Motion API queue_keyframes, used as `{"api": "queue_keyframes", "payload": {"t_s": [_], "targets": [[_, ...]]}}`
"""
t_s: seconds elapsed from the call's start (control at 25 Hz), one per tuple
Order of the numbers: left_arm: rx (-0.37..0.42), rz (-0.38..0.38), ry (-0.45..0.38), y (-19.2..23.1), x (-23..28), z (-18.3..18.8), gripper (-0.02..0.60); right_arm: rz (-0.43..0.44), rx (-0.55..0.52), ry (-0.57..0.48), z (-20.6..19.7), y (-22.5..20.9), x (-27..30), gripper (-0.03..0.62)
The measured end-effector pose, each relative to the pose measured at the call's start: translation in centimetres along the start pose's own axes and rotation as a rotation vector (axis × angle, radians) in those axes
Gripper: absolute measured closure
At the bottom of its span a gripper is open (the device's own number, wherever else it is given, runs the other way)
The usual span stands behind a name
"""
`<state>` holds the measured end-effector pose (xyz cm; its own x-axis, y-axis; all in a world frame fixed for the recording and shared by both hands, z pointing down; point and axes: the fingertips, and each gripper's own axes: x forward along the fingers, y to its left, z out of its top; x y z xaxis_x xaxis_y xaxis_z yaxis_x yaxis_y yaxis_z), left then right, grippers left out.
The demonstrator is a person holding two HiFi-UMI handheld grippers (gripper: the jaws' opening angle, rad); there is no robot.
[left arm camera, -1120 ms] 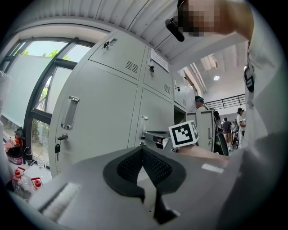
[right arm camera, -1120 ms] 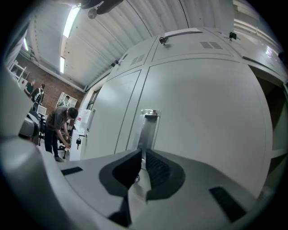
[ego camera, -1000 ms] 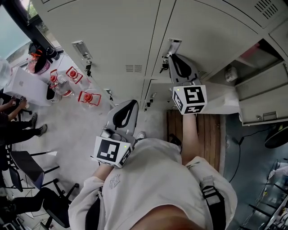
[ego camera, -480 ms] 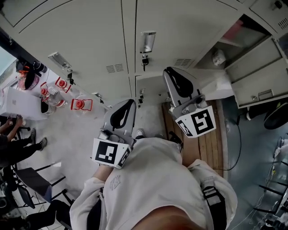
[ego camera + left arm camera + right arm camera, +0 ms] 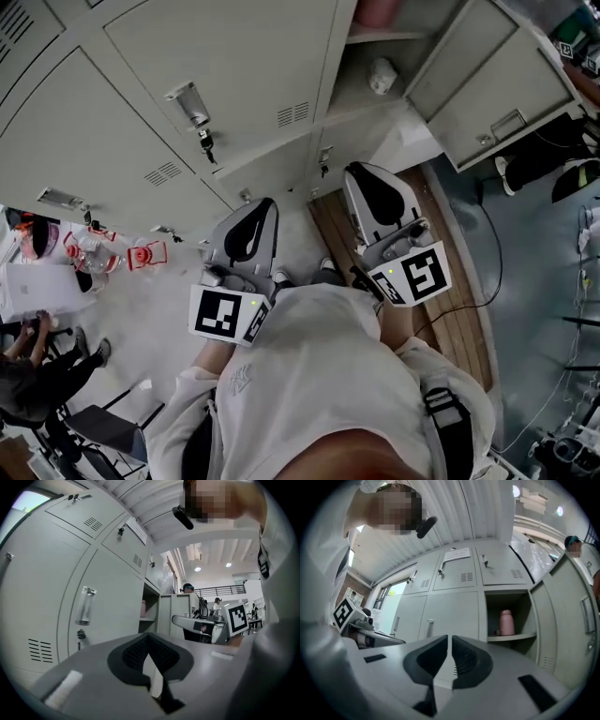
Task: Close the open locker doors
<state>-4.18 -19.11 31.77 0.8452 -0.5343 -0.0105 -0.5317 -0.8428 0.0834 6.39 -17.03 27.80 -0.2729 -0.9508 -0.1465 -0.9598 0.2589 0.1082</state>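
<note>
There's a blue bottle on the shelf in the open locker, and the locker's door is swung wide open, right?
Not quite: the bottle is pink, not blue. The right gripper view shows it standing on the shelf in the open locker, and the locker's door is swung wide open, as you said.

The open locker door (image 5: 497, 89) juts out to the right of the right tool (image 5: 364, 178), apart from it, with open air between them. Its compartment (image 5: 349, 80) gapes at the front; a pink bottle (image 5: 506, 623) stands on the shelf (image 5: 511, 637) inside. Closed doors (image 5: 234, 66) wall off the left.
</note>
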Motion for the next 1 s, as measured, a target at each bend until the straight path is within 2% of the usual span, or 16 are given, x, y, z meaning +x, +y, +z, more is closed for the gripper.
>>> {"api": "queue_keyframes", "payload": {"t_s": [0.28, 0.76, 1.0], "targets": [[-0.003, -0.118, -0.002, -7.2, 6.1, 0.4, 0.574, -0.098, -0.026, 0.023, 0.1, -7.6, -6.8, 0.563], [0.020, -0.211, -0.050, -16.3, 15.5, 1.2, 0.574, -0.208, -0.057, 0.031, 0.4, -18.7, -14.2, 0.565], [0.012, -0.298, -0.076, -21.1, 18.1, 1.7, 0.574, -0.316, -0.100, 0.052, 0.5, -24.4, -17.9, 0.566]]}}
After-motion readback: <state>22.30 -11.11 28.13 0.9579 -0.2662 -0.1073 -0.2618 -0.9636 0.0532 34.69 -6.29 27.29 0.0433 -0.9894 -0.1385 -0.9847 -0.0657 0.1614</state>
